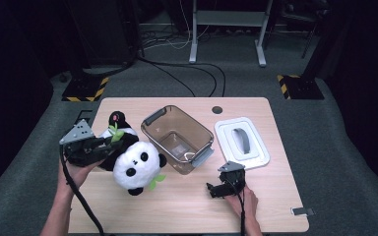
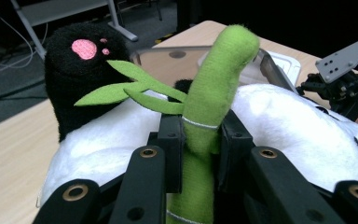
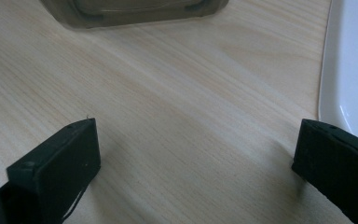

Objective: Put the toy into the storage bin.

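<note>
My left gripper (image 2: 200,154) pinches the plush panda's green bamboo stalk (image 2: 214,88) near the tabletop's (image 1: 187,206) left edge; my right gripper's (image 3: 196,154) jaws stand spread.

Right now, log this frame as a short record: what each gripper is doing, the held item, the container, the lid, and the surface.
left gripper: shut on the green bamboo stalk of the panda plush
right gripper: open, nothing between its jaws, low over the wooden table
panda plush: at the table's left, beside the bin
container: clear brown plastic bin, open, grey latches at both ends, nothing inside
lid: white lid with grey handle, flat on the table to the right of the bin
</note>
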Available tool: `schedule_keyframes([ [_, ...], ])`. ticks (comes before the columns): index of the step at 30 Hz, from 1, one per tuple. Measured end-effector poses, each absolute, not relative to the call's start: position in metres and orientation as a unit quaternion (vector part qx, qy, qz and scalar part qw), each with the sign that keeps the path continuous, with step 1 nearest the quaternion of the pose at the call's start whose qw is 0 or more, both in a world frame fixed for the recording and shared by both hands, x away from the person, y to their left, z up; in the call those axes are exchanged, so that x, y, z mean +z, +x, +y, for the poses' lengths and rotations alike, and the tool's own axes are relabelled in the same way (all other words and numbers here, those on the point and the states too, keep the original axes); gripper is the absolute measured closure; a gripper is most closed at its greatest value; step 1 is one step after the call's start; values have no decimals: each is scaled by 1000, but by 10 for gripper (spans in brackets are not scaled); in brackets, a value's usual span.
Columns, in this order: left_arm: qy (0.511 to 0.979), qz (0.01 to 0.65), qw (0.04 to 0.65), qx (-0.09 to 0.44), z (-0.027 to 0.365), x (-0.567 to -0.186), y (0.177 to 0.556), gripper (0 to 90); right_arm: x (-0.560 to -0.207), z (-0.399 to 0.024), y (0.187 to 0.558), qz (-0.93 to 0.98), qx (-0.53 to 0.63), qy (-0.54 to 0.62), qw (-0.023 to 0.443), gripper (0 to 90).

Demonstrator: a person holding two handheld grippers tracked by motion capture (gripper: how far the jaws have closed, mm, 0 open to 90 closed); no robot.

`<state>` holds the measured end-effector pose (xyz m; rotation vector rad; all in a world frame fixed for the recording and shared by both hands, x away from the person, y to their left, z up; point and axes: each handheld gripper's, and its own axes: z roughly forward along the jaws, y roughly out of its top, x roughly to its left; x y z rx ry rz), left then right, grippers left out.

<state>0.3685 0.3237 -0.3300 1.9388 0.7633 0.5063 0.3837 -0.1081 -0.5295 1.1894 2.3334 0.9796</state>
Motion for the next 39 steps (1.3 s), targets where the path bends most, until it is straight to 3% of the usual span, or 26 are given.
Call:
schedule_keyframes([
  [18, 791, 294, 493, 213, 301, -290, 405, 750, -530, -109, 385, 825, 345, 411, 175, 0],
  [39, 800, 282, 488, 205, 269, -280, 446, 749, -530, -110, 385, 826, 345, 410, 176, 0],
])
